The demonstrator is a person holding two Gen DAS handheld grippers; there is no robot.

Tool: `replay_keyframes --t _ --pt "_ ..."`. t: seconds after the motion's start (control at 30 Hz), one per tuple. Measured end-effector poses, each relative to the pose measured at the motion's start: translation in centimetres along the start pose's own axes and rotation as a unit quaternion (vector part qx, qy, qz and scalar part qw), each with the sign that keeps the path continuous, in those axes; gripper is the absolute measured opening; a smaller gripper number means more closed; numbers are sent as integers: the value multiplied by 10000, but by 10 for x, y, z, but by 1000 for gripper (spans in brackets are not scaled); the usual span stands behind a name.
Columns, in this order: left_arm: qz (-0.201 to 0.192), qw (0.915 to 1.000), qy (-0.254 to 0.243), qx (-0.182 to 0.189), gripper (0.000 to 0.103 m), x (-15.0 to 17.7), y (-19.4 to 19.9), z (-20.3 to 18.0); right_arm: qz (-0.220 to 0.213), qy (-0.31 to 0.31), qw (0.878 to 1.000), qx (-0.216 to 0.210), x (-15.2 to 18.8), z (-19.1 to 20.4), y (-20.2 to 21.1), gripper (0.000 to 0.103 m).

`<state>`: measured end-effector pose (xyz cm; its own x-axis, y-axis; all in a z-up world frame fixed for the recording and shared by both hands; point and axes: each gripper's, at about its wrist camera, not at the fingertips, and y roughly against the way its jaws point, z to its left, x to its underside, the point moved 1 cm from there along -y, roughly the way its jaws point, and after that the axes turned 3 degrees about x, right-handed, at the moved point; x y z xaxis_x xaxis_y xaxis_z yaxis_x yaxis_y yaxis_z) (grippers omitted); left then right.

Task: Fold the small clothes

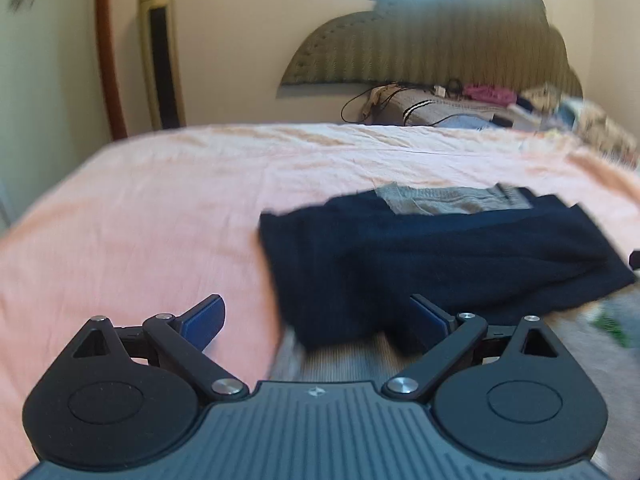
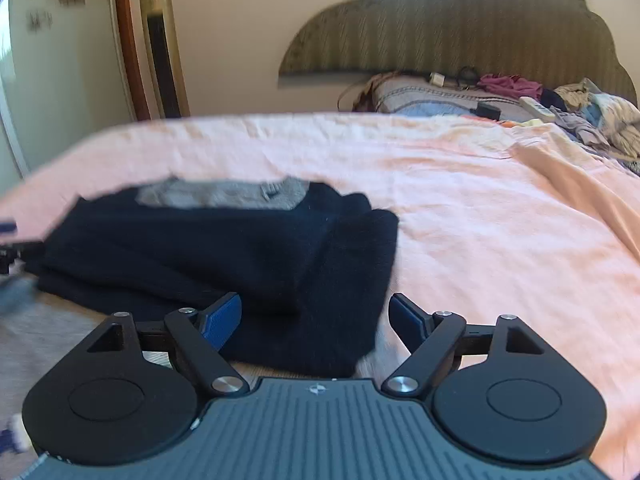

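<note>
Both grippers' fingers wide apart, blurred navy garment (image 1: 420, 252) half-hiding grey cloth (image 1: 440, 199) behind.

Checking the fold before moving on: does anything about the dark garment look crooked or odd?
The navy garment is folded unevenly: its right end bunches in a thicker flap, and a grey inner patch shows at the far edge. Both grippers are open.

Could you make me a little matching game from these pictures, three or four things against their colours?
Things:
1. garment being folded
2. bed sheet
3. headboard
4. gripper pads

Colours:
A. pink
B. bright blue
C. dark navy
D. olive green with stripes

Pairs: 1-C, 2-A, 3-D, 4-B
</note>
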<state>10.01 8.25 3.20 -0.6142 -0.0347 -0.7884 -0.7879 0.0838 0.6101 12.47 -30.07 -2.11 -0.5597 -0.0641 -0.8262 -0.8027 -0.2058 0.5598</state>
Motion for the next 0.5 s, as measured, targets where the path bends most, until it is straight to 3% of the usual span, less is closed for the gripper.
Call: replay_keyframes --t 0.07,0.17,0.23,0.3,0.33,0.37,0.5 --pt "137 9991 372 144 98 21 16 11 38 -220 9997 45 15 -13 16 81" --pt "440 9949 856 307 97 46 19 22 686 -487 9965 -18 39 -27 10 35" --pt "315 9958 802 317 96 51 23 18 577 -515 9970 -5 46 -25 11 34" --pt "298 9965 697 353 64 50 25 11 615 -527 9967 0 43 -22 7 27" --pt "363 9965 650 387 19 48 23 9 639 -523 9966 3 42 -22 5 25" --pt "455 9958 694 384 7 47 21 9 676 -610 9958 -29 40 -23 3 15" --pt "169 9979 585 202 3 38 45 16 457 -969 9941 -180 33 -33 21 10"
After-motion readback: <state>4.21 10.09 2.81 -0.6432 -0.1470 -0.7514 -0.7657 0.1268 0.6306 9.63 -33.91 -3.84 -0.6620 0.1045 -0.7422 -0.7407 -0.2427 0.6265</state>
